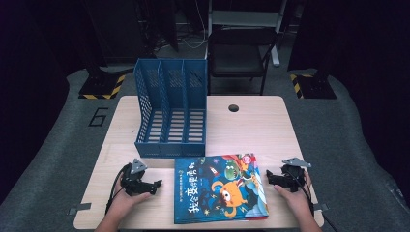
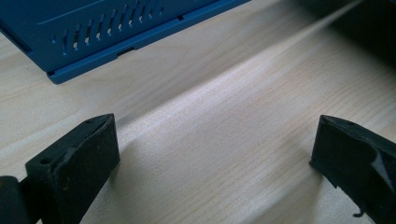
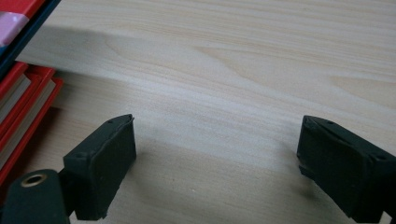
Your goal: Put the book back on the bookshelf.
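Dark room surrounds the pale wooden table (image 1: 251, 125). From high view I see a colourful children's picture book (image 1: 220, 188) lying flat at the front edge, between my left gripper (image 1: 153, 186) and right gripper (image 1: 270, 178), before the blue plastic three-slot file rack (image 1: 171, 108); lower books are hidden. Left gripper view: jaws spread over bare wood, rack (image 2: 116, 32) cut off. Right gripper view: jaws spread, red book edges (image 3: 21, 107) cut off.

Dim room, grey floor (image 1: 58, 130), dark folding chair (image 1: 240, 53) beyond light wood table (image 1: 251, 130), hazard-striped stand bases (image 1: 101, 87).
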`<state>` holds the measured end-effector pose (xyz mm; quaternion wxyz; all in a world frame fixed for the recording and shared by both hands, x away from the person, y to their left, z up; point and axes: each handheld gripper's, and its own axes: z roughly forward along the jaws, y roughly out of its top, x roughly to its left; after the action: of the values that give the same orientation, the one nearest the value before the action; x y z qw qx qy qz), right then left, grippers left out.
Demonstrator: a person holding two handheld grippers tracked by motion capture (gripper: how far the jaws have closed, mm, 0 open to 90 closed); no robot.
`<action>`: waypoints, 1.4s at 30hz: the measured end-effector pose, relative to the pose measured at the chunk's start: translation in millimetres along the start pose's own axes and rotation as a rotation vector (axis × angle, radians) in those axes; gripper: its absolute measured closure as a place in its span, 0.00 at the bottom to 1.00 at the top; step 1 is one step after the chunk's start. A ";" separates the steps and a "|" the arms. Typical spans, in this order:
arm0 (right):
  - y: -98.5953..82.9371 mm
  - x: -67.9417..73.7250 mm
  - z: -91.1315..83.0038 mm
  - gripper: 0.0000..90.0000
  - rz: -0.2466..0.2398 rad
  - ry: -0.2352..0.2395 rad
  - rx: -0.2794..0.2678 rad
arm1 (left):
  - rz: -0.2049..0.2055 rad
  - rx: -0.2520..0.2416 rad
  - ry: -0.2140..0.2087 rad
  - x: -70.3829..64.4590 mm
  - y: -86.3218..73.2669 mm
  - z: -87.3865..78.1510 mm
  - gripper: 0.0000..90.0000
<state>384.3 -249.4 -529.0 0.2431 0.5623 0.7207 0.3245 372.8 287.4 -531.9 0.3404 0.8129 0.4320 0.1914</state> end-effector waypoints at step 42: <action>16.0 32.1 -54.9 0.35 0.020 0.152 -0.009 | -0.156 -0.012 -0.178 -40.2 14.8 -41.9 0.31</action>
<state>347.5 -226.5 -479.8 0.1870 0.5422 0.7297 0.3722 333.7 264.3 -492.9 0.3960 0.7887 0.4608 0.0940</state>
